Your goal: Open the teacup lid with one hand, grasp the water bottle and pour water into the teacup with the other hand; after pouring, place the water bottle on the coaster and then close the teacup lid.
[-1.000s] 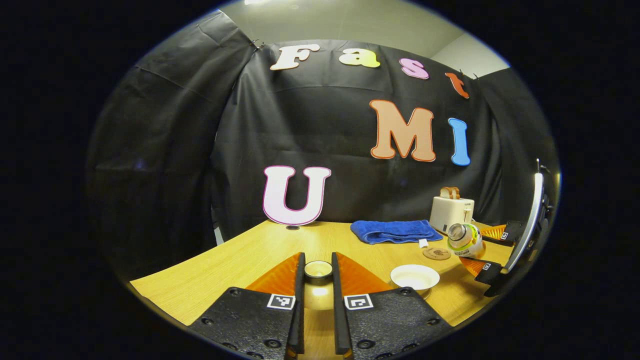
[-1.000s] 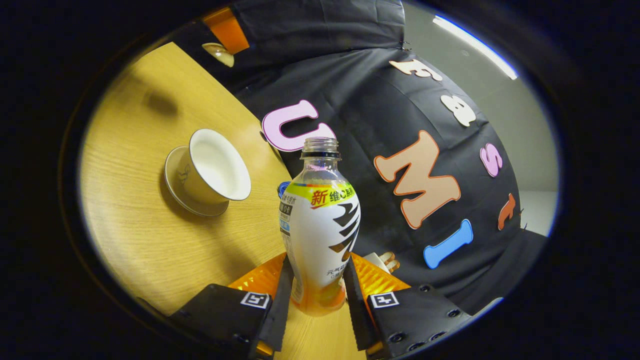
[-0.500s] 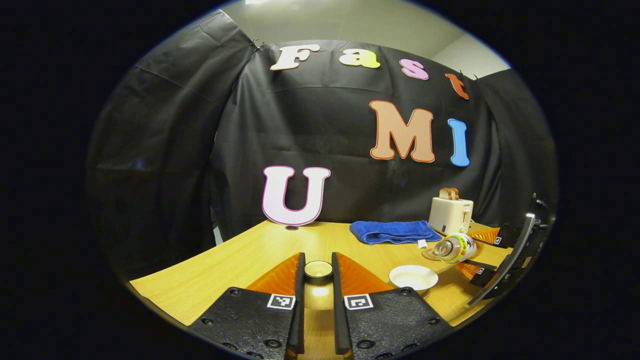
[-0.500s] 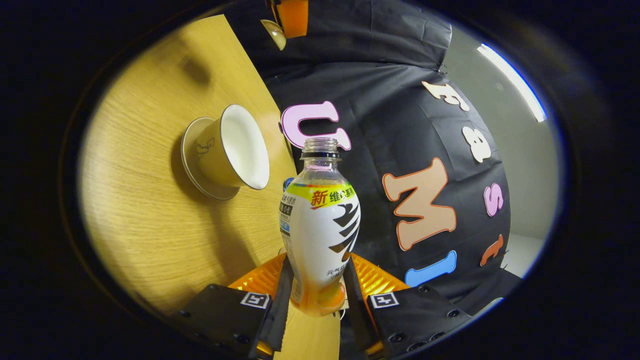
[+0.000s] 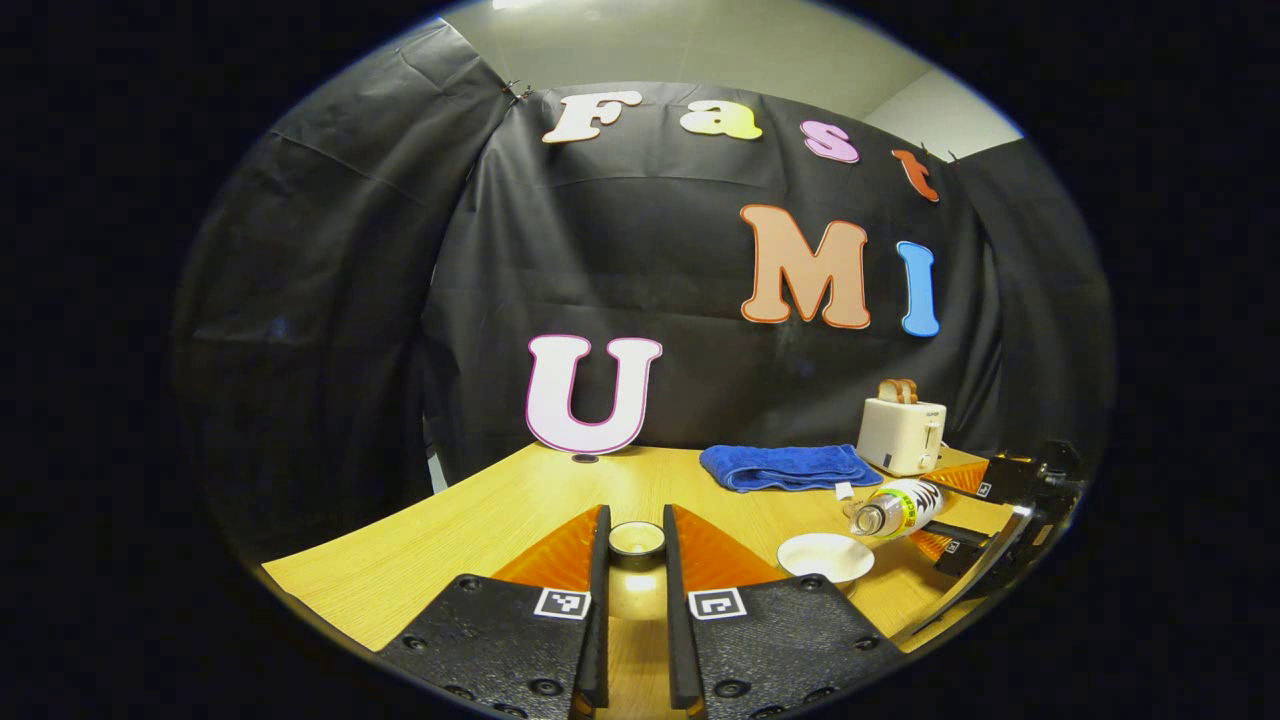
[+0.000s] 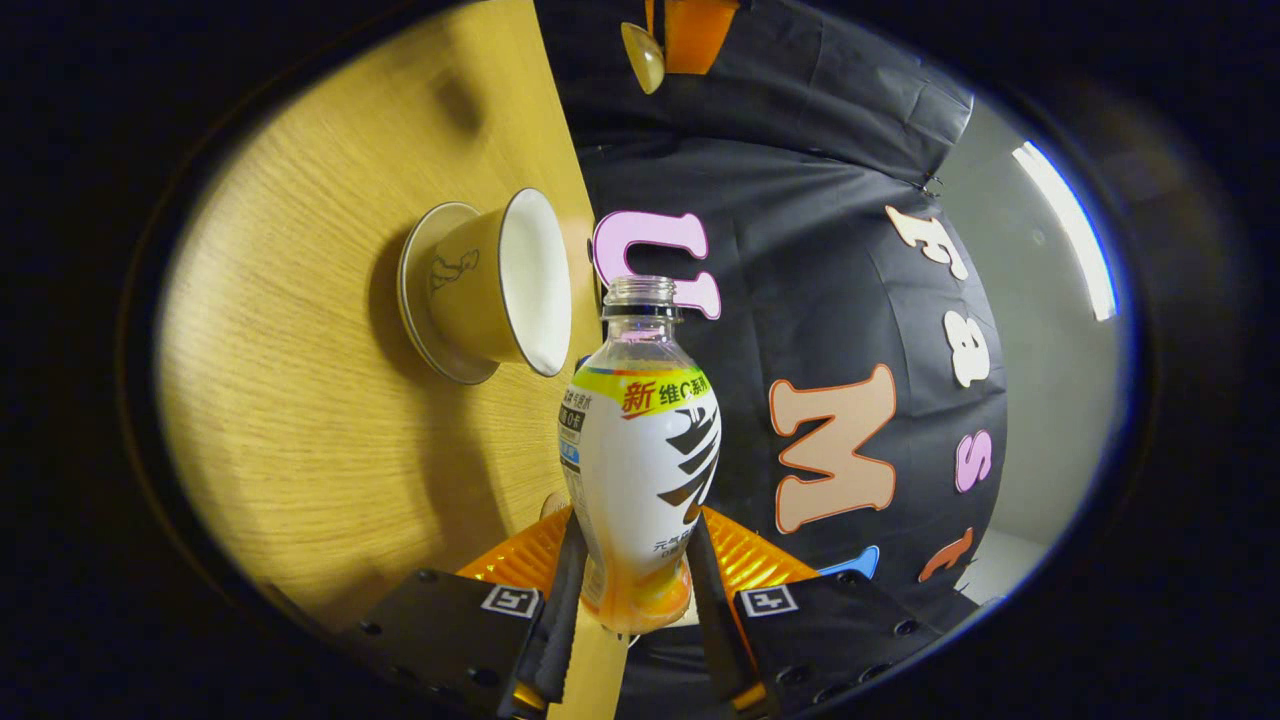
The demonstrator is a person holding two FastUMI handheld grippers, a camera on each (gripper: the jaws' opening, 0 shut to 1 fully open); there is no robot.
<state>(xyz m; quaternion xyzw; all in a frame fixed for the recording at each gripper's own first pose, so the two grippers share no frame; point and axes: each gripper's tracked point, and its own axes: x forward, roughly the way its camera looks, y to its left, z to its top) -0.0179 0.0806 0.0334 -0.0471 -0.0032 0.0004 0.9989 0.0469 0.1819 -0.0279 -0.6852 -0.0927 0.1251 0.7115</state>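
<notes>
Right gripper view: the right gripper [image 6: 637, 590] is clamping the water bottle [image 6: 640, 450], now tipped almost level, more than a second ago, its open neck nearing the teacup [image 6: 490, 285] at ten o'clock. Pouring is starting; next, the mouth needs centring over the rim. The left gripper [image 5: 636, 560] is pinching the lid [image 5: 636, 539].

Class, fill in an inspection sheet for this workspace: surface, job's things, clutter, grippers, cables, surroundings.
Surface: wooden table, bare near the front.
Job's things: open teacup on its saucer; lid held off the cup; capless water bottle tipped with its mouth toward the cup; coaster not clearly seen.
Clutter: blue towel; toaster with bread.
Grippers: left gripper shut on the lid; right gripper shut on the bottle's lower part.
Cables: nothing seen.
Surroundings: black cloth wall; ceiling light.
</notes>
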